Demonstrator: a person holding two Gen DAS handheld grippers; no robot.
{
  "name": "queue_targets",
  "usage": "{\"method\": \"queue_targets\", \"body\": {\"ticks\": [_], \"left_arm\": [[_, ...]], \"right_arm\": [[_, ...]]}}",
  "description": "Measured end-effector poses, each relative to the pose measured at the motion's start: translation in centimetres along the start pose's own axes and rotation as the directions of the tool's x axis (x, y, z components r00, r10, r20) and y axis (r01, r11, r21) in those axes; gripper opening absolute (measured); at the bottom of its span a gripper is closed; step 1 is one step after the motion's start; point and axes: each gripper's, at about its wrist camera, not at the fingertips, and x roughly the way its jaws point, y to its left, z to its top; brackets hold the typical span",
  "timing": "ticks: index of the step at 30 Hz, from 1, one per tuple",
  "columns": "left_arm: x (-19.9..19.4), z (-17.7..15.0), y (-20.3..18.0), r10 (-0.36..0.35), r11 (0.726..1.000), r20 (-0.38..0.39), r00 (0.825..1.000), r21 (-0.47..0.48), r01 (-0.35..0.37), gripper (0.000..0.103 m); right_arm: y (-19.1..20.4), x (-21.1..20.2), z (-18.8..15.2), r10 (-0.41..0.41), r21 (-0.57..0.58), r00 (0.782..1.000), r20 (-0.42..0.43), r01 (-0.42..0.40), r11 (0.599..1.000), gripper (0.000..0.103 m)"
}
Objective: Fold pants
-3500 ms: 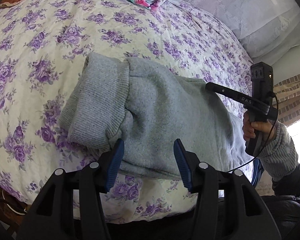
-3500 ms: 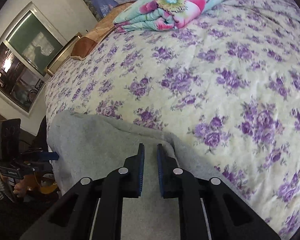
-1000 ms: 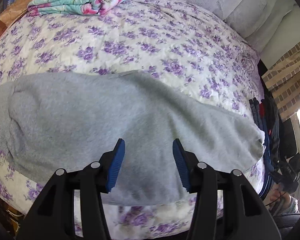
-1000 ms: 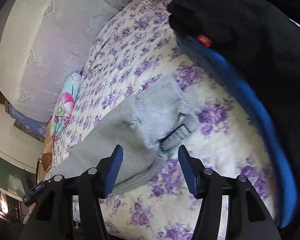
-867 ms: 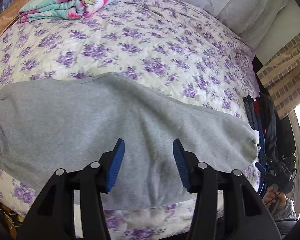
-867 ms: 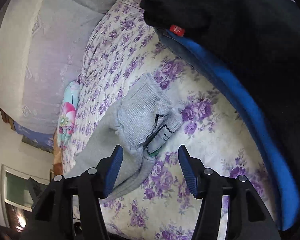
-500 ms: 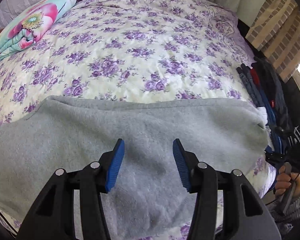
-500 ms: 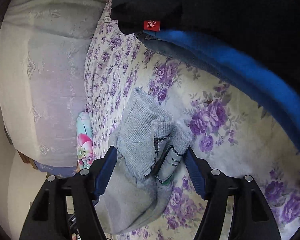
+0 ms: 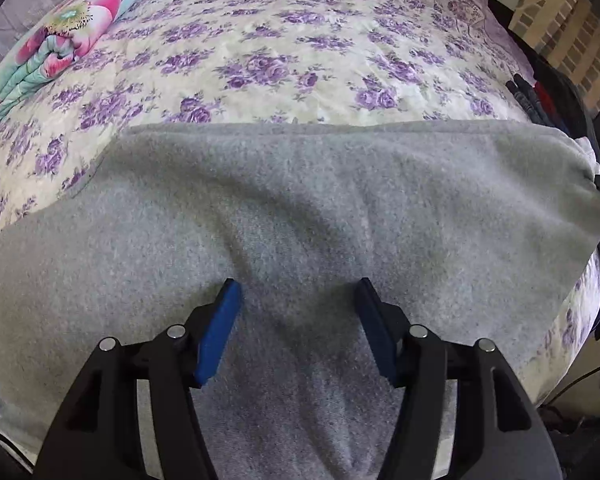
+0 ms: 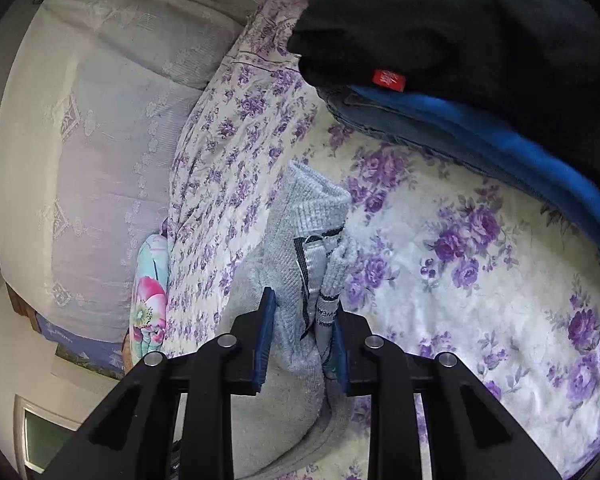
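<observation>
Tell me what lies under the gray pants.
The gray pants lie on a bedspread with purple flowers, which shows all around them. The part beneath the fabric is covered, so nothing more can be told. The right hand-held gripper straddles the ribbed waistband.
</observation>
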Motion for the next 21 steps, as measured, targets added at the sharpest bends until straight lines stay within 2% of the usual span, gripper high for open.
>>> {"method": "queue_targets", "body": {"ticks": [4,9,15,18,21], "left_arm": [[-3.6,-0.2,2.8,-0.065,0.994,0.086,0.994,-0.085,0.072,0.059],[-8.1,-2.1,9.2,-0.056,0.957,0.183,0.982,-0.269,0.104,0.063],[-11.9,-5.4,15.3,0.024,0.902,0.246,0.969,-0.424,0.086,0.063],[-13.0,-6.7,17.4,0.051,0.876,0.257,0.965,-0.476,0.08,0.063],[-13.8,-7.7,18.9,0.069,0.861,0.27,0.96,-0.502,0.08,0.066]], "right_arm": [[3.7,-1.0,-0.5,-0.033,-0.126,0.998,0.05,0.039,0.991,0.026],[8.6,-1.8,-1.7,-0.035,-0.295,0.995,0.092,0.061,0.954,0.026],[14.4,-1.0,-4.0,-0.018,-0.474,0.995,0.096,0.061,0.878,0.025],[16.7,-0.2,-5.4,-0.013,-0.539,0.997,0.08,0.055,0.84,0.02],[19.3,1.0,-7.5,-0.035,-0.637,0.997,0.063,0.068,0.768,0.018]]}}
